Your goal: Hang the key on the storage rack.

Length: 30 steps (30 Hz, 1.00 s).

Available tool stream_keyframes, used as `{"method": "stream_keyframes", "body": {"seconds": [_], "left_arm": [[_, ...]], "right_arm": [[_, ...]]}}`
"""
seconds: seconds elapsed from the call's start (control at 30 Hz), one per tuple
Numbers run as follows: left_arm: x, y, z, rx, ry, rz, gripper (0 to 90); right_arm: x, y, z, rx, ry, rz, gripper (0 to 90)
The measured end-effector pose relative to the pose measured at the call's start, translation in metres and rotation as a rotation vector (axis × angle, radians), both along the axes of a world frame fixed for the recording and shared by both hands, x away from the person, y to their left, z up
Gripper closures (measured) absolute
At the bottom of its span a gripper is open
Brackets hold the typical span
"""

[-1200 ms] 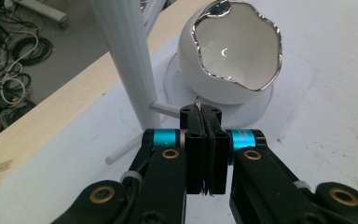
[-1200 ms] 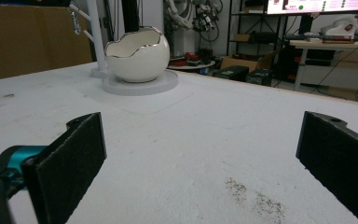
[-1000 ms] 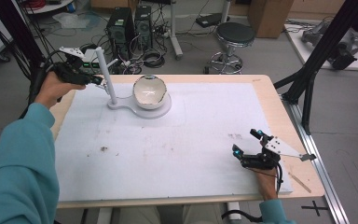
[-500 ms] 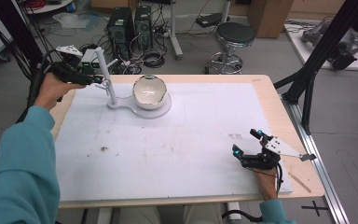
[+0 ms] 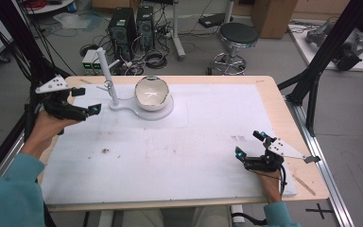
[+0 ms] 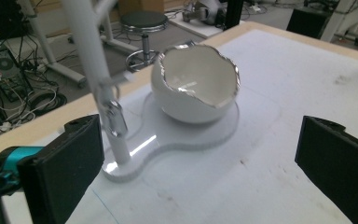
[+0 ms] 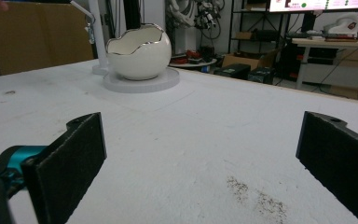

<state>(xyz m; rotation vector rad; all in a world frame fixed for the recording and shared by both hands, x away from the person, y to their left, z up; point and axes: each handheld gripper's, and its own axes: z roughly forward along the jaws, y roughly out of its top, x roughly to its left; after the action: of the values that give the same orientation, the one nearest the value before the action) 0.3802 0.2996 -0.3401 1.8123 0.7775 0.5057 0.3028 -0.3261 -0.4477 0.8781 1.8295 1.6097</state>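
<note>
A white egg-shell bowl [image 5: 151, 92] with a jagged silver rim sits on a flat white base [image 5: 166, 112]. A thin white post [image 5: 106, 75] with a small metal clip rises from the same base at its left. My left gripper [image 5: 87, 100] hovers left of the post, apart from it. Its jaws have just been opening and stand wide with nothing between them. In the left gripper view the post [image 6: 98, 84] and bowl [image 6: 196, 84] lie beyond the open gripper [image 6: 200, 135]. My right gripper [image 5: 249, 144] rests low at the near right, open and empty [image 7: 200, 130], facing the bowl [image 7: 137, 56].
A white mat [image 5: 184, 156] covers the wooden table [image 5: 288, 118], with dark specks [image 5: 105, 151] at the near left. Beyond the far edge stand computer towers [image 5: 132, 23] and a stool [image 5: 238, 35]. A black frame strut [image 5: 312, 80] rises at the right.
The left gripper has left the top of the post, moving left, down and toward the person, and its jaws have opened. The right gripper has stayed put.
</note>
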Motion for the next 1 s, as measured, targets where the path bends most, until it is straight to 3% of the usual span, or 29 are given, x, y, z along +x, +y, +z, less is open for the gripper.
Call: {"method": "stream_keyframes", "body": {"seconds": [0.1,0.27,0.4,0.6,0.73,1.0], "left_arm": [[-0.023,-0.008,-0.013,-0.012,-0.065,0.005,1.7],[-0.059,-0.022,-0.035,-0.069,-0.115,-0.048,1.7],[-0.080,-0.026,-0.051,-0.091,-0.168,-0.057,1.7],[-0.099,-0.024,-0.076,-0.169,-0.202,-0.048,1.7],[-0.110,-0.020,-0.094,-0.218,-0.230,-0.017,1.7],[-0.117,-0.015,-0.119,-0.247,-0.260,0.035,1.7]], "right_arm": [[0.000,0.001,0.000,-0.004,-0.004,0.000,0.6],[0.000,0.001,0.000,-0.003,-0.001,-0.002,0.6],[-0.001,0.001,0.000,-0.013,-0.008,-0.004,0.6],[-0.001,0.002,0.000,-0.017,-0.010,-0.005,0.6],[-0.001,0.002,0.000,-0.020,-0.008,-0.004,0.6],[-0.001,0.003,0.000,-0.023,-0.012,-0.003,0.6]]}}
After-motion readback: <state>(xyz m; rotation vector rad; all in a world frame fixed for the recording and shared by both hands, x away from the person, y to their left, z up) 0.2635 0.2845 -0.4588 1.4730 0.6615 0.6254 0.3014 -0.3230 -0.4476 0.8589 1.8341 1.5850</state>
